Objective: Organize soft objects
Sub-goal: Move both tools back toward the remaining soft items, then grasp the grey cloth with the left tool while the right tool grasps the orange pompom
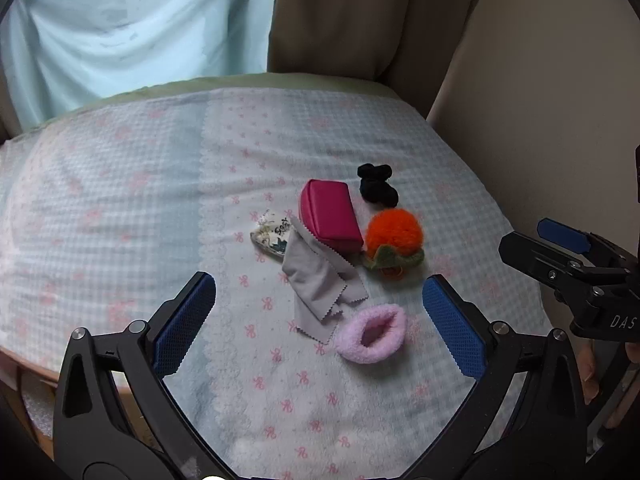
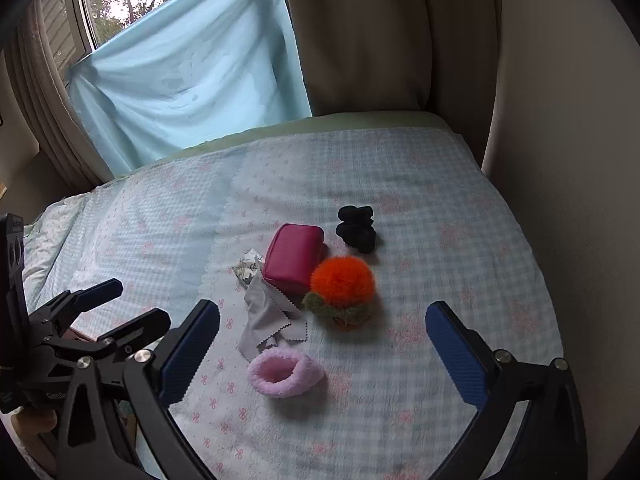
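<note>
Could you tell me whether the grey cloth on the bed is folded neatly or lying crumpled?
Crumpled. The grey cloth lies in loose, uneven folds, its zigzag edges overlapping, one end tucked against the pink pouch.

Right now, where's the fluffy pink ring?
The fluffy pink ring lies on the bedspread, nearest both cameras, just below the grey cloth, in front of the orange pompom.

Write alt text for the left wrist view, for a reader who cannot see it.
The open left gripper hovers over a small cluster of soft items on a checked blanket: a pink fuzzy scrunchie nearest, a grey cloth, a magenta pouch, an orange pompom, a black scrunchie and a patterned pouch. The right gripper enters from the right edge.
</note>
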Demonstrator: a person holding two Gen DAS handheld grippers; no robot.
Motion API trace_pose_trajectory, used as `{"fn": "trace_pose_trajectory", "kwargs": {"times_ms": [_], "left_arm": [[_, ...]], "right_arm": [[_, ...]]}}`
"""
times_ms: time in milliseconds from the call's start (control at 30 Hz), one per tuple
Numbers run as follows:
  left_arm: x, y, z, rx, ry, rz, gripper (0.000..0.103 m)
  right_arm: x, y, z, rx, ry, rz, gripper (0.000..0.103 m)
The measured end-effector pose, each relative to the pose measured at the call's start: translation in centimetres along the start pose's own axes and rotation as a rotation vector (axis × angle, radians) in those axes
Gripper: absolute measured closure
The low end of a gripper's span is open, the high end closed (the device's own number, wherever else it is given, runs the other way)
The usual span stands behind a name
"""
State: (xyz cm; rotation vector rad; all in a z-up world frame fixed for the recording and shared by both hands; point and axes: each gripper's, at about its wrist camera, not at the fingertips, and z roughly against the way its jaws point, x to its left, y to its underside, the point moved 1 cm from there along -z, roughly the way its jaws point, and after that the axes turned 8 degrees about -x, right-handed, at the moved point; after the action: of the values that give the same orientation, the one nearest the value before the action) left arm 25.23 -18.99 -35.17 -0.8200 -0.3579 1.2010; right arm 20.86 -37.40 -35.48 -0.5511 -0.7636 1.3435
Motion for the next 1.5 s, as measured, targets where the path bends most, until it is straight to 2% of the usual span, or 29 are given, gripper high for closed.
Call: {"fn": "trace_pose_trajectory", "kwargs": {"times_ms": [300,567,633,700,833,867,967,1100,1167,1233,1500], "left_arm": [[-0.5,4.4,-11.2,0.033,0.025,-0.033,0.0],[-0.1,5.8,-16.7,0.085,0.047,0.019,0.001],[-0.1,5.9,-17.5,0.092,0.046,0.03,0.005],[-0.3,6.2,-18.2,0.102,0.035,0.022,0.014],[-1.1,6.9,-19.6,0.136,-0.008,-0.031,0.02],[-1.3,7.0,-19.7,0.132,-0.022,-0.05,0.029],[-1.7,7.1,-19.6,0.122,-0.058,-0.081,0.051],[-1.0,6.8,-19.3,0.13,-0.095,-0.067,0.078],[-0.3,6.5,-19.2,0.139,-0.11,-0.044,0.084],[0.3,6.3,-19.0,0.146,-0.115,-0.023,0.087],[1.2,5.8,-17.9,0.124,-0.122,0.003,0.089]], "right_arm": [[-3.4,3.1,-8.7,0.011,-0.027,-0.033,0.0],[-4.6,3.4,-13.3,0.025,-0.077,-0.061,0.0],[-4.6,3.4,-14.1,0.031,-0.084,-0.052,0.0],[-4.6,3.4,-14.9,0.038,-0.084,-0.041,0.0],[-4.8,3.3,-16.1,0.044,-0.097,-0.036,0.001],[-4.9,3.3,-16.3,0.047,-0.101,-0.034,0.003],[-4.8,3.2,-17.0,0.063,-0.11,-0.022,0.014],[-4.6,3.3,-17.6,0.083,-0.111,-0.012,0.039],[-4.5,3.4,-17.8,0.091,-0.118,-0.011,0.051],[-4.2,3.5,-18.0,0.102,-0.117,-0.002,0.066],[-3.7,2.9,-17.2,0.069,-0.113,0.018,0.067]]}}
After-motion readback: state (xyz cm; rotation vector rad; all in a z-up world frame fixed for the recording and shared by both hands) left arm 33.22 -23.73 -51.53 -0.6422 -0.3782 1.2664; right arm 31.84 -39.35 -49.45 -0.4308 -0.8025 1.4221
